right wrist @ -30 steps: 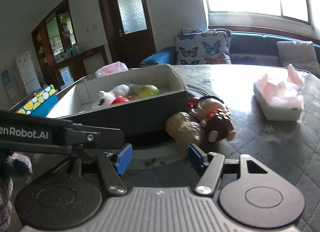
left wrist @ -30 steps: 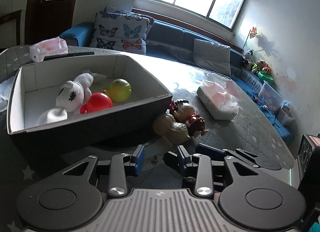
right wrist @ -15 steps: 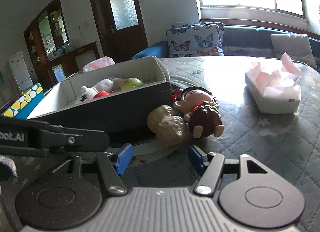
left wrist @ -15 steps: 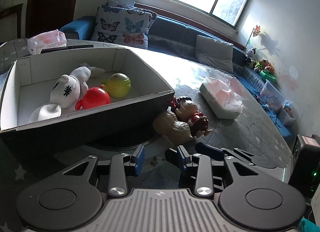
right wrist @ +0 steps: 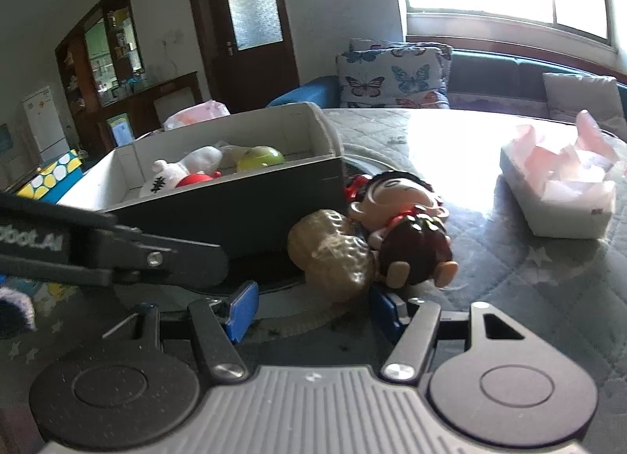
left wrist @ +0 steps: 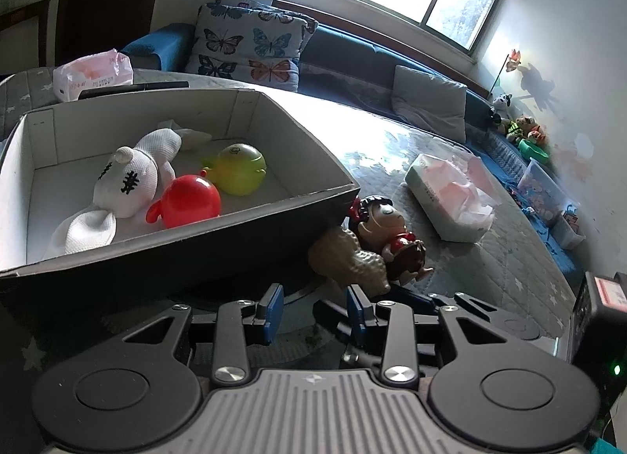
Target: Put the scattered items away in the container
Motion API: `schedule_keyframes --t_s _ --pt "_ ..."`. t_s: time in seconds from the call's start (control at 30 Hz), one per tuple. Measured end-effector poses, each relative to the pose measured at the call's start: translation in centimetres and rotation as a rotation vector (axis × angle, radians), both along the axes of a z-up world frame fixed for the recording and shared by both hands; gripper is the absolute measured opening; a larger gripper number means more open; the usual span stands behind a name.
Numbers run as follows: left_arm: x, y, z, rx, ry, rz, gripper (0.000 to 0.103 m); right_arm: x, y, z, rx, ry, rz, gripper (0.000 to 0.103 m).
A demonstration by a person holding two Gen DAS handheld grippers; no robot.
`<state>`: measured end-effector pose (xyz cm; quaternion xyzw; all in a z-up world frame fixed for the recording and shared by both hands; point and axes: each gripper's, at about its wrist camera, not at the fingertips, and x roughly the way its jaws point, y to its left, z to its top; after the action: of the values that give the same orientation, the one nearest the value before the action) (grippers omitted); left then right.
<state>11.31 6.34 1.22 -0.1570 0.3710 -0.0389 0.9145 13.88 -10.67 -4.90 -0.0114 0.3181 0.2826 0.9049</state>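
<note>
The right gripper (right wrist: 309, 307) hovers low over the table (right wrist: 529, 297), jaws parted and empty, the tan peanut toy (right wrist: 331, 254) just beyond them; the doll (right wrist: 403, 230) lies touching it on the right, both beside the box (right wrist: 235, 215); the left gripper (left wrist: 311, 307) stands open, holding nothing.
</note>
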Motion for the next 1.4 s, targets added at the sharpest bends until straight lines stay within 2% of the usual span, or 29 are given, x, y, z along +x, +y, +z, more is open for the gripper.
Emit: schedule_keyframes --t_s 0.23,0.63,0.9,1.1,1.4 --pt "0.7 0.3 0.0 -0.016 0.002 0.002 0.039 -1.4 0.8 0.6 0.001 -0.036 0.068 0.064" --pt "2.6 -0.2 -0.4 -0.035 0.023 -0.019 0.039 0.2 1.2 0.7 -0.036 -0.042 0.04 0.064" --pt "3.2 0.4 -0.7 -0.058 0.032 -0.007 0.039 0.3 2.0 0.8 -0.025 -0.038 0.084 0.062" --pt "3.7 0.6 -0.9 -0.07 0.037 -0.001 0.039 0.9 2.4 0.9 -0.014 -0.023 0.077 0.056" --pt "4.5 0.7 -1.6 -0.094 0.073 -0.004 0.037 2.0 2.4 0.5 -0.006 0.021 0.035 0.04"
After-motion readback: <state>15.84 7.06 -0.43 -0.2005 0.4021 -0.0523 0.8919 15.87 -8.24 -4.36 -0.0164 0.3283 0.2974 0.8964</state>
